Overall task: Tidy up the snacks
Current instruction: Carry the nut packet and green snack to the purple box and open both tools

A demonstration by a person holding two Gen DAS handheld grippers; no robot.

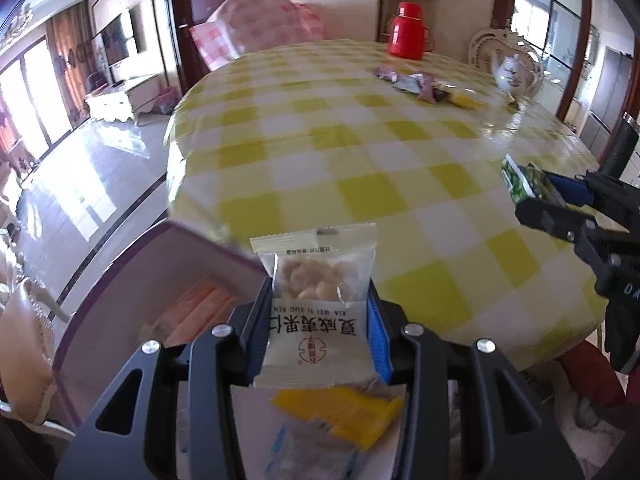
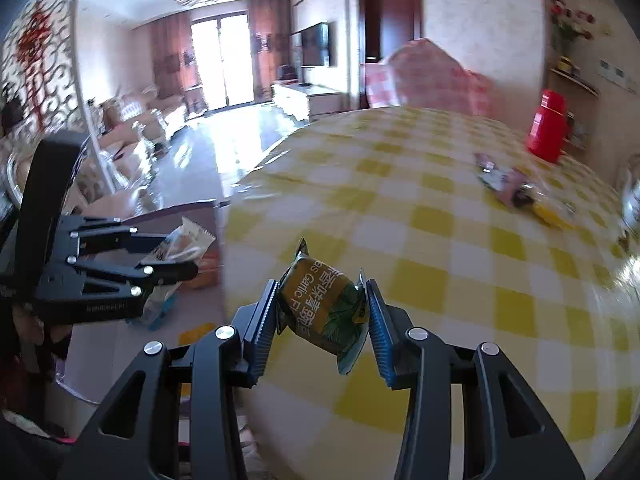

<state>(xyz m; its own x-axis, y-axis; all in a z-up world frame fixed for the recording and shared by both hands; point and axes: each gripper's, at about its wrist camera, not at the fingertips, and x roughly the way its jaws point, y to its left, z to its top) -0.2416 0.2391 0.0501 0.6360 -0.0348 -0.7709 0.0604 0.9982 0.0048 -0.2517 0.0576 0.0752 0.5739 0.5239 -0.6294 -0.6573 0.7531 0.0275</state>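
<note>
My left gripper (image 1: 320,286) is shut on a white packet of pale nuts (image 1: 316,272) and holds it upright over an open box with a purple rim (image 1: 120,276) beside the table. In the box lie a yellow packet (image 1: 340,412) and orange ones. At the right of the same view, my right gripper (image 1: 536,196) carries a green packet (image 1: 520,178). The right wrist view shows that gripper (image 2: 322,288) shut on the green and yellow garlic-flavour packet (image 2: 320,304) above the table edge. My left gripper (image 2: 188,258) is at the left there with its white packet (image 2: 184,242).
The round table (image 1: 360,140) has a yellow and white checked cloth. A small pile of loose snack packets (image 1: 424,86) lies at its far side near a red flask (image 1: 408,30) and a white teapot (image 1: 514,72). A pink-covered chair (image 1: 256,20) stands behind.
</note>
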